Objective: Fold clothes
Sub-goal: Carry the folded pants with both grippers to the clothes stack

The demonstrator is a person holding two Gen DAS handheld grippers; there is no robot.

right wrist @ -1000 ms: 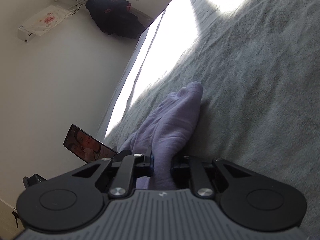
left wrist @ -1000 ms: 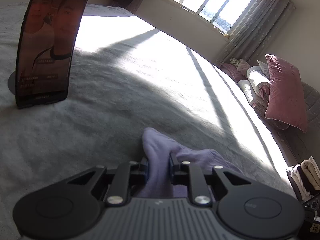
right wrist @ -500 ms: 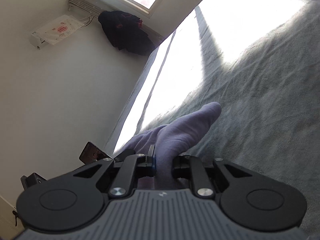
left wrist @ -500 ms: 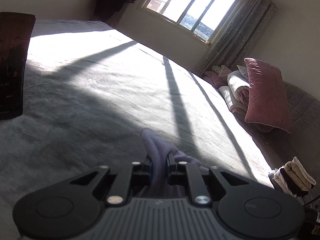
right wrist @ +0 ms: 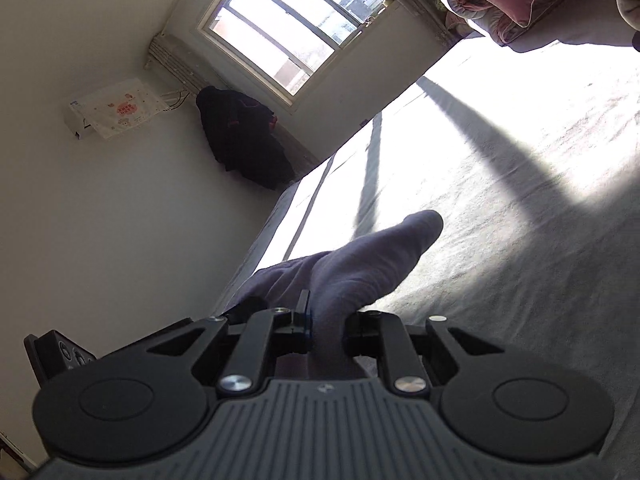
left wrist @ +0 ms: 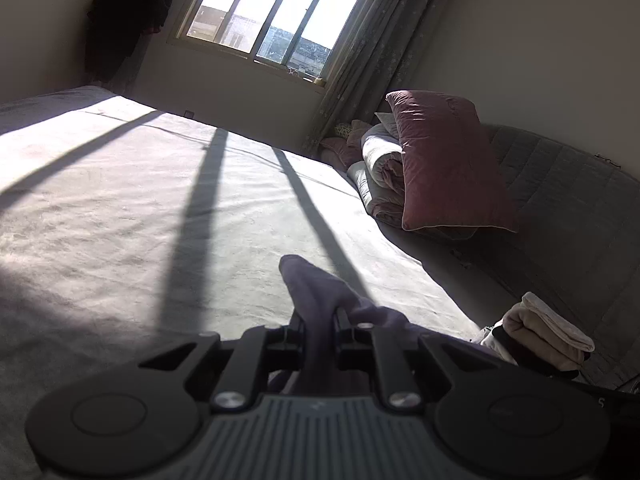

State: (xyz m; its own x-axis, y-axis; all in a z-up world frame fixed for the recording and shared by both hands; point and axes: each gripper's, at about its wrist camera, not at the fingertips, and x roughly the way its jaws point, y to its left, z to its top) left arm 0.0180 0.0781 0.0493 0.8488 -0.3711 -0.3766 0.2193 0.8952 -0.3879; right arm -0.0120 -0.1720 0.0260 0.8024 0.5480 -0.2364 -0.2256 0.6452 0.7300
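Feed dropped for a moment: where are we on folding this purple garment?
Done: a stack of folded clothes sits off the bed's edge. In hand: left gripper and right gripper each pinch a bunch of the purple garment, raised above the grey bedspread. Left: no fold shows yet; it needs spreading and folding.

Hard daylight pours in through the window (left wrist: pixel 276 26) and lies across the bed (left wrist: pixel 120 208) in bright patches, blown out to plain white in the right wrist view, with long dark bar shadows (left wrist: pixel 196 216) cutting through them. The near foreground sits in deep shade, and the far corner with the hanging dark clothes (right wrist: pixel 244 140) is murky. Both views bend strongly at the edges, with black corners, but stay fairly sharp.
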